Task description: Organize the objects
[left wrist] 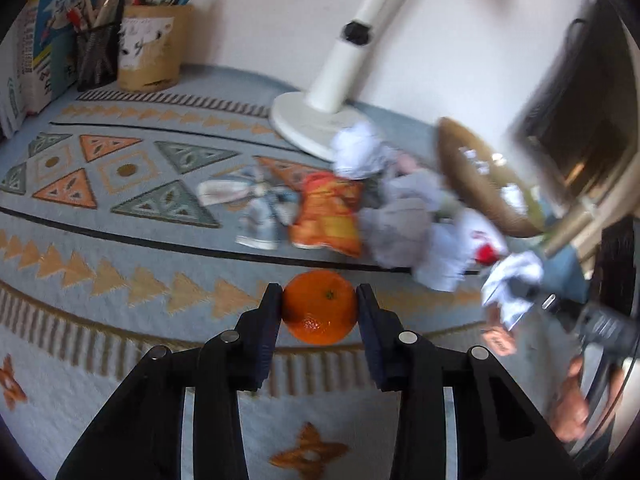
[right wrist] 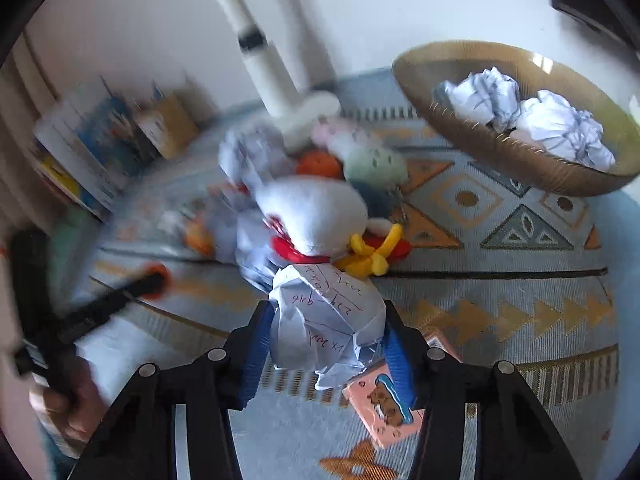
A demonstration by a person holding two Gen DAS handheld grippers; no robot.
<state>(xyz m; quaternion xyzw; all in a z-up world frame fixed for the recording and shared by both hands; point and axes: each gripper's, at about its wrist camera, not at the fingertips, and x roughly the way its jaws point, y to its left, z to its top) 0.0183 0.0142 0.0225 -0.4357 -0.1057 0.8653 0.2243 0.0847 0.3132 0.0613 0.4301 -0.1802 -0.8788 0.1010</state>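
Progress looks partial: your left hand-held gripper (left wrist: 319, 304) pinches the orange (left wrist: 319, 307), your right hand-held gripper (right wrist: 328, 334) pinches a crumpled paper ball (right wrist: 326, 320). Ahead and right, the basket (right wrist: 480, 140) holds two paper balls (right wrist: 528, 120); a pile of toys and wrappers (right wrist: 308, 200) ahead remains unsorted.

You have two crumpled paper balls (right wrist: 524, 116) in the basket (right wrist: 480, 144) at the upper right of the right wrist frame, and one more (right wrist: 324, 320) at bottom centre. In the left wrist frame you have one orange (left wrist: 319, 307) at centre and two pencil holders (left wrist: 132, 50) at upper left.
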